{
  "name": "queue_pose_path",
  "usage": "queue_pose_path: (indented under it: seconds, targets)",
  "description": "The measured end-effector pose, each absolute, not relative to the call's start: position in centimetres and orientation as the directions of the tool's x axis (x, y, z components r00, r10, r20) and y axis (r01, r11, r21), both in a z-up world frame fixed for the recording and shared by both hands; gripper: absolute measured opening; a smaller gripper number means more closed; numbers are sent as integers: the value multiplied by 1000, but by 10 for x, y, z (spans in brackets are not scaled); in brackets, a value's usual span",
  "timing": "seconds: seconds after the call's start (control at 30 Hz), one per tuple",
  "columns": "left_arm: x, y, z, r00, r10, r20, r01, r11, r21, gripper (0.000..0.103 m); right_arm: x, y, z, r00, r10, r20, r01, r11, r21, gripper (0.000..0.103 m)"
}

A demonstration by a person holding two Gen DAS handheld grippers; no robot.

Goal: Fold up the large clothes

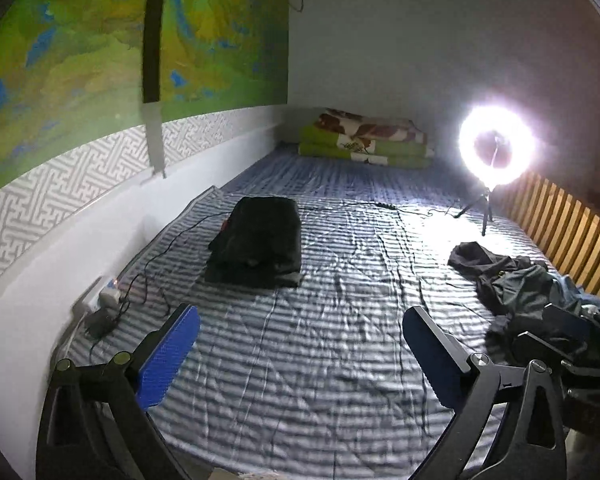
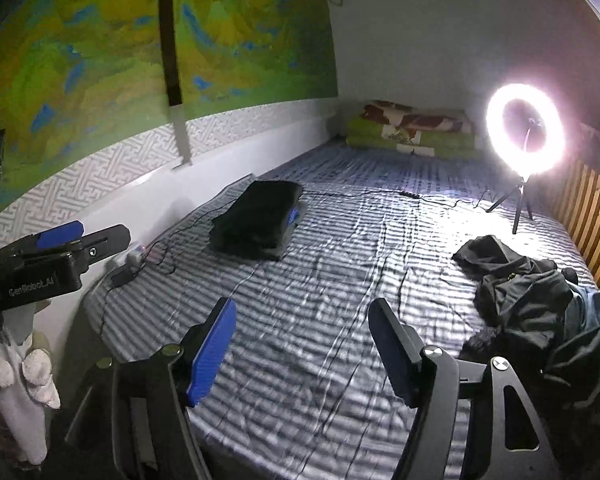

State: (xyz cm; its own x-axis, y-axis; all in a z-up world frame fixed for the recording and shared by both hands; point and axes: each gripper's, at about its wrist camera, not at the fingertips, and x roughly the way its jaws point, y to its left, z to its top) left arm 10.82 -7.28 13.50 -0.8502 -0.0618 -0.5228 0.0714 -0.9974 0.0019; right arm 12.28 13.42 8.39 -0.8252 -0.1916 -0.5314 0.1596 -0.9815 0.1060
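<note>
A stack of folded black clothes (image 1: pixel 260 240) (image 2: pixel 256 220) lies on the striped bed sheet (image 1: pixel 320 360) (image 2: pixel 320 300), left of centre. A crumpled heap of dark, unfolded clothes (image 1: pixel 520 292) (image 2: pixel 528 300) sits at the bed's right side. My left gripper (image 1: pixel 300 344) hangs open above the near part of the sheet and holds nothing. My right gripper (image 2: pixel 304 340) is also open and empty, with the heap to its right. In the right wrist view the left gripper (image 2: pixel 60 240) shows side-on at the far left.
A lit ring light on a small tripod (image 1: pixel 496 148) (image 2: pixel 522 132) stands at the far right, its cable running across the sheet. Folded quilts (image 1: pixel 364 140) lie at the far end. A power strip with cables (image 1: pixel 108 296) lies by the left wall. A wooden slatted rail (image 1: pixel 572 232) lines the right edge.
</note>
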Motion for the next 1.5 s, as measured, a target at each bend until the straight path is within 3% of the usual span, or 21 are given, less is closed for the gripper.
queue_pose_path:
  seconds: [0.37,0.47,0.6,1.5]
  targets:
    - [-2,-96,70,-829,-121,-545,148,-989,-6,103,26,133,30,-827,-143,-544,114,-990,87,65]
    - [-23,-106,42,-795,-118,-595,168,-985,-30,103,14,133,8,-831,-118,-544,95,-993,71,65]
    - [-35,-105,26,-785,-146,-602,185,-983,-2,103,1,138,-17,-789,-121,-602,94,-993,76,65]
    - [24,-89,52,-817,-130,-562,132,-991,38,103,50,122,25,-815,-98,-570,102,-994,26,65]
